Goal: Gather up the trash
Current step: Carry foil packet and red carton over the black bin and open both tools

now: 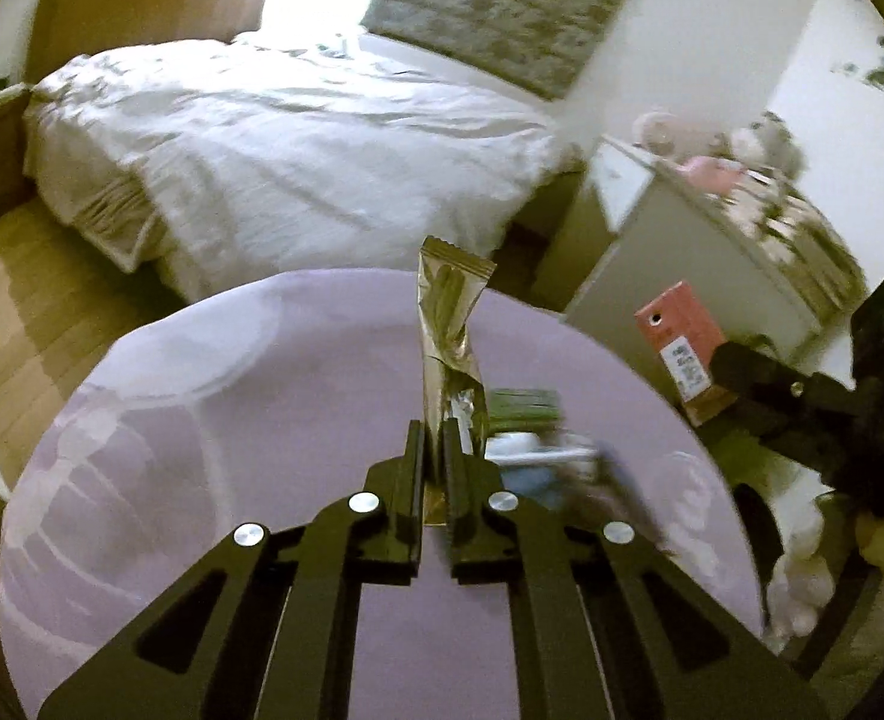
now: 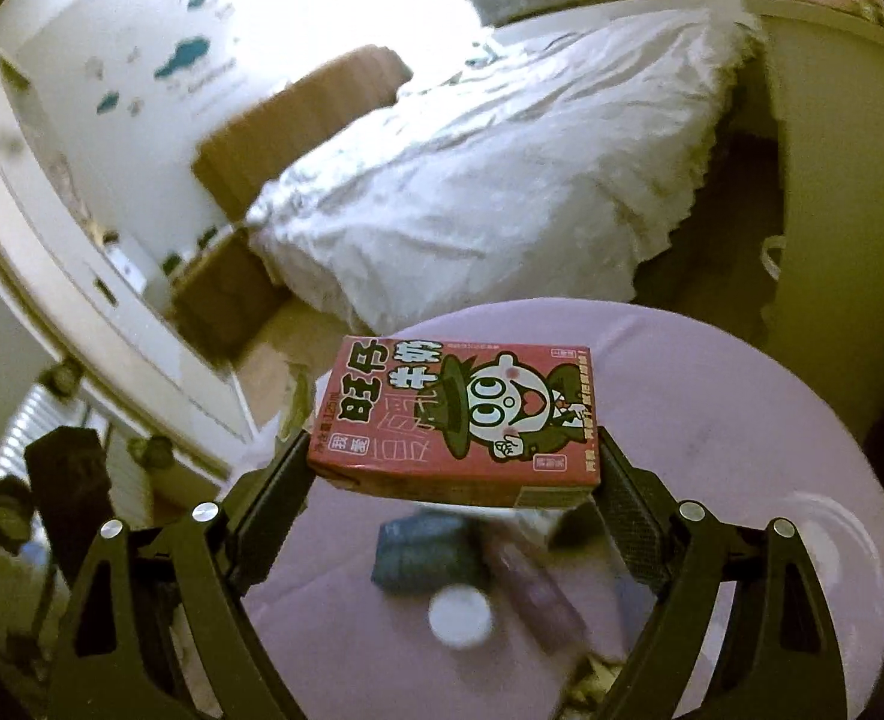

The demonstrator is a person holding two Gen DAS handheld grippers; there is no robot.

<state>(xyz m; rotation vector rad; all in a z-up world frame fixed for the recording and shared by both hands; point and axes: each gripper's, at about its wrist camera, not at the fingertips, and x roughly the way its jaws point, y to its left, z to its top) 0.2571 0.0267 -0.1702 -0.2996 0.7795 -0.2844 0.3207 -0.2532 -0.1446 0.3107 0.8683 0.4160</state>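
Note:
My left gripper (image 1: 435, 450) is shut on a gold foil wrapper (image 1: 447, 324), which stands upright above the round lilac table (image 1: 202, 420). My right gripper (image 2: 454, 450) is shut on a red milk carton (image 2: 460, 420) with a cartoon face, held flat above the same table (image 2: 742, 420). The carton (image 1: 679, 348) and the right gripper also show at the right of the left wrist view. Blurred trash lies on the table below: a green pack (image 1: 523, 405), a blue-white item (image 1: 532, 468), a dark blue packet (image 2: 424, 552), a white lid (image 2: 460, 618) and a pinkish wrapper (image 2: 538, 594).
A bed with white bedding (image 1: 292, 150) stands beyond the table, with a brown headboard (image 1: 142, 6). A white cabinet (image 1: 682, 258) with soft toys stands at the right. Wooden floor (image 1: 16, 312) shows at the left. A white door (image 2: 52, 276) is left in the right wrist view.

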